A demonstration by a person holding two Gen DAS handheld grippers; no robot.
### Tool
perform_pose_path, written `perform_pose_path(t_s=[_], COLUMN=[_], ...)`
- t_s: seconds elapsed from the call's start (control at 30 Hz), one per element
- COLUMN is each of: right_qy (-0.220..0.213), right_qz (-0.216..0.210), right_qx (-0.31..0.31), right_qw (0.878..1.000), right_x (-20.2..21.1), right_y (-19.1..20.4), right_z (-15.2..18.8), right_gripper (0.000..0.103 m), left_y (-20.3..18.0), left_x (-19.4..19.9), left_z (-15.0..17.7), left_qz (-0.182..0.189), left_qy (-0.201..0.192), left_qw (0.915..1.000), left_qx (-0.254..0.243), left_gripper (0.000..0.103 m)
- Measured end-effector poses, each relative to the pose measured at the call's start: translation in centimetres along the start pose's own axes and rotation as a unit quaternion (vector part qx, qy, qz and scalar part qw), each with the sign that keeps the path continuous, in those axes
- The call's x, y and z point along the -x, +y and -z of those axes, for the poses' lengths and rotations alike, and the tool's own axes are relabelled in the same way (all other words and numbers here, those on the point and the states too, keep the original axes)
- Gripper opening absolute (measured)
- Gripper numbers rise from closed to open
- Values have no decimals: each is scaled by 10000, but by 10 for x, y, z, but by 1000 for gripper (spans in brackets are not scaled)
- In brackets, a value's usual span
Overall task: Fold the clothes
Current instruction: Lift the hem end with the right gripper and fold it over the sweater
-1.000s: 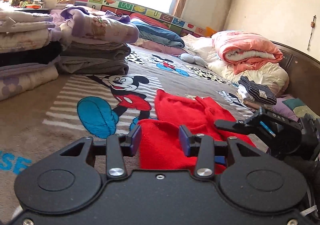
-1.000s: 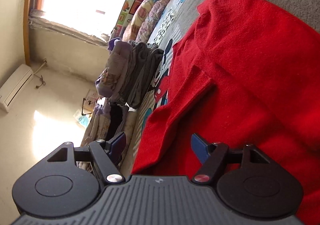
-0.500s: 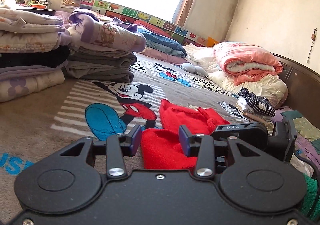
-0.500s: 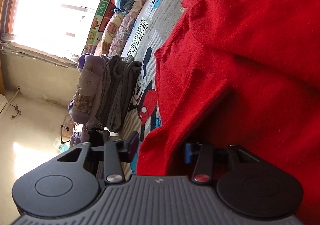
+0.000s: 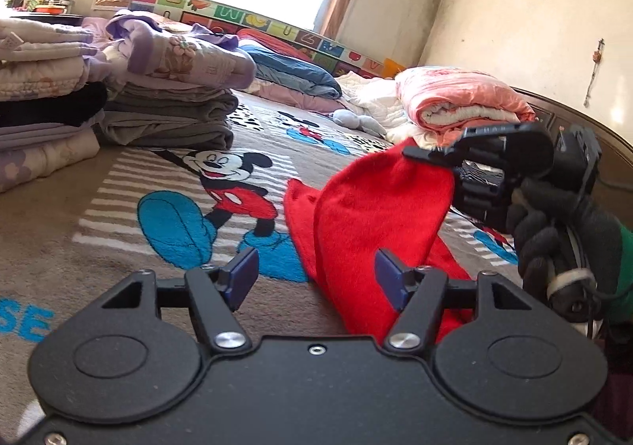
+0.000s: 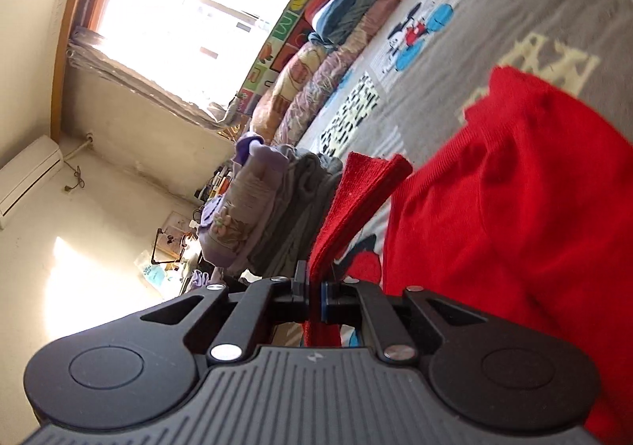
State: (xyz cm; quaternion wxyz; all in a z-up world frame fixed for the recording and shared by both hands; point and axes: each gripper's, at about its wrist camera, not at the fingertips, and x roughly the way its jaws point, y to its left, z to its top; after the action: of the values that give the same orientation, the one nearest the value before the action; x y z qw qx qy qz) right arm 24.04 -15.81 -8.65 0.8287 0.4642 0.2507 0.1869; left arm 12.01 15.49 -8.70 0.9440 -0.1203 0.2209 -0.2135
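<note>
A red knit garment (image 5: 376,215) lies on the Mickey Mouse blanket (image 5: 118,207) that covers the bed. My right gripper (image 6: 314,296) is shut on a folded edge of the red garment (image 6: 514,207) and holds that part lifted off the blanket. In the left wrist view the right gripper (image 5: 447,164) shows at the right, held in a black-gloved hand, with the red cloth hanging from it. My left gripper (image 5: 316,279) is open, low over the blanket, with the hanging red cloth just in front of its right finger (image 5: 389,279).
Stacks of folded blankets and clothes (image 5: 158,97) stand at the left. A pink quilt (image 5: 463,101) and white bedding lie at the back right by the dark headboard (image 5: 573,116). Rolled bedding (image 5: 292,69) lines the window wall.
My right gripper has closed on the red garment's edge and lifted it up off the blanket. My left gripper has opened wider and stayed low.
</note>
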Motion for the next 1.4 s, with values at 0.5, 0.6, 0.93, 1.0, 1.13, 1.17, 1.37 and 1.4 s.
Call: perform_pose_path(t_s=[0.5,0.6,0.93,1.0,1.13,1.17,1.37,1.4], right_qy=[-272,-331,-698,-774,-910,-944,-859,-832], right_qz=[14,1,30,75,152,171,321,372], right_qx=[435,435,183,54,-197,-260,-238,-262], right_qw=[9987,9985,9974,9970,9955,9950,9955,9955], right_x=[60,71,124,132,147,151,153,153], right_y=[0,-5,-49,-63,-92,-100,-125,-130], right_z=[-56,-58,-62,-62,-61,-61,-59,-58], right_gripper=[7,7,7,7,7,7,7,7], left_y=[-129,-135,-157,-166,-177,-179,-179,-176], left_x=[-39,-47,-49,-51,-59,-60,-54,-48], left_z=[70,80,91,95,101,103,106,103], left_qz=[-1079,-1442,-1228,-1175,-1087,-1053,-203,-7], left_qy=[554,491,309,292,348,375,927,1026], left_qw=[9612,9413,9179,9109,9051,9043,9054,9044], left_qx=[-2479,-3011,-3761,-3944,-4096,-4120,-4137,-4142], left_gripper=[37,17,14,14,14,14,31,33])
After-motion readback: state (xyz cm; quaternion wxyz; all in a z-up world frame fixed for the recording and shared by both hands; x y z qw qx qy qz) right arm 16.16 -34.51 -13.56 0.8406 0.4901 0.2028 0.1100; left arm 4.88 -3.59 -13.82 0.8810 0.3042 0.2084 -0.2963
